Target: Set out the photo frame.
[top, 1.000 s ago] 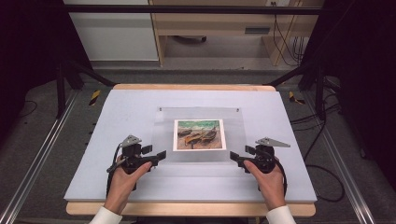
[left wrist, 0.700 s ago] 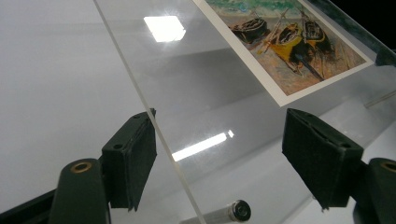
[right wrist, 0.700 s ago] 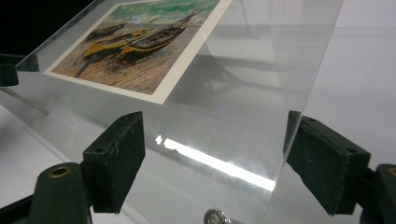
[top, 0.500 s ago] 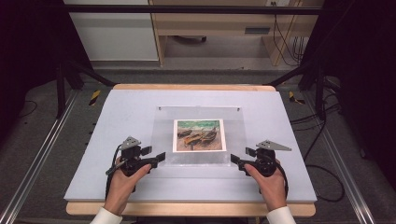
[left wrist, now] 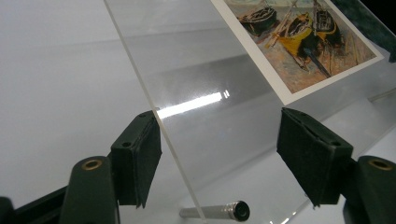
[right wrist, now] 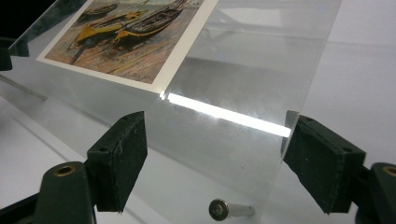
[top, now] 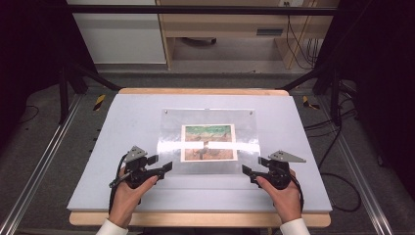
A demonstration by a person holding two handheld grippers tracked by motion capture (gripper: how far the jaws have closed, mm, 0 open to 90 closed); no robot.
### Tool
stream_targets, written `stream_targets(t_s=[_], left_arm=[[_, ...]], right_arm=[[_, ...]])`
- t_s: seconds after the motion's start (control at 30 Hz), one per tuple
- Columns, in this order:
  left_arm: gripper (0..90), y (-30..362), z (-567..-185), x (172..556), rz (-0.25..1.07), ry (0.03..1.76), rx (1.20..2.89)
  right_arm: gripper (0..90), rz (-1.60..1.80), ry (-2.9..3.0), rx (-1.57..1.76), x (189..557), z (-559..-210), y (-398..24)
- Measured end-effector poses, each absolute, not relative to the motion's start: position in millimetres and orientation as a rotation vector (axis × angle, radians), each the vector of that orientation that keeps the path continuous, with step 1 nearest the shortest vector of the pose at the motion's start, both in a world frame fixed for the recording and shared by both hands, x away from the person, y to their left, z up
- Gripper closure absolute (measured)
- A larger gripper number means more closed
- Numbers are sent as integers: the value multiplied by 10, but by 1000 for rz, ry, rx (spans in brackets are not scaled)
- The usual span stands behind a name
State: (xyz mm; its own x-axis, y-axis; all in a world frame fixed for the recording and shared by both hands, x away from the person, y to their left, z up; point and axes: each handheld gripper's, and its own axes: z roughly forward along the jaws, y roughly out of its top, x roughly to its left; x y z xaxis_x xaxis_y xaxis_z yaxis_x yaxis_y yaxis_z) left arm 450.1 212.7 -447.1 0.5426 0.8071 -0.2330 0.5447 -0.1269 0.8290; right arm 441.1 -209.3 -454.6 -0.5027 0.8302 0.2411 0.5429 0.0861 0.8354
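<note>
A clear acrylic sheet (top: 172,128) lies mid-table over a print of beached boats (top: 208,133). My left gripper (top: 160,162) is at the sheet's near left corner. In the left gripper view this gripper (left wrist: 224,149) is open; its jaws have just been closing, and the sheet (left wrist: 210,70) runs between them with its edge beside the left pad. My right gripper (top: 254,165) is at the near right corner. It (right wrist: 215,149) is open too, straddling the sheet (right wrist: 261,60) with the right pad next to the sheet's edge. The print (left wrist: 299,42) (right wrist: 126,42) lies beyond both.
A short metal pin lies by each near corner of the sheet, one in the left gripper view (left wrist: 219,212) and one in the right gripper view (right wrist: 231,210). The white table top (top: 122,117) has a wooden front rim. Black frame posts and cables stand beside it.
A bright band of glare now crosses the sheet and the print. The left gripper's tips have edged slightly toward the sheet's corner; both hands have otherwise stayed put.
</note>
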Motion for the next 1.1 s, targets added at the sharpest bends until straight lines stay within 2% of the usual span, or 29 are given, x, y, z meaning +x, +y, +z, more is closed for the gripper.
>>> stream_targets(t_s=[0.53, 1.1], left_arm=[[351, 2133, -4462, 4389, 373, 1111, 1809], [416, 2159, -4463, 4268, 399, 1104, 1809]], right_arm=[[269, 1351, 2066, 1350, 4321, -4534, -2088], [351, 1335, 2040, 1352, 4182, -4532, -2093]])
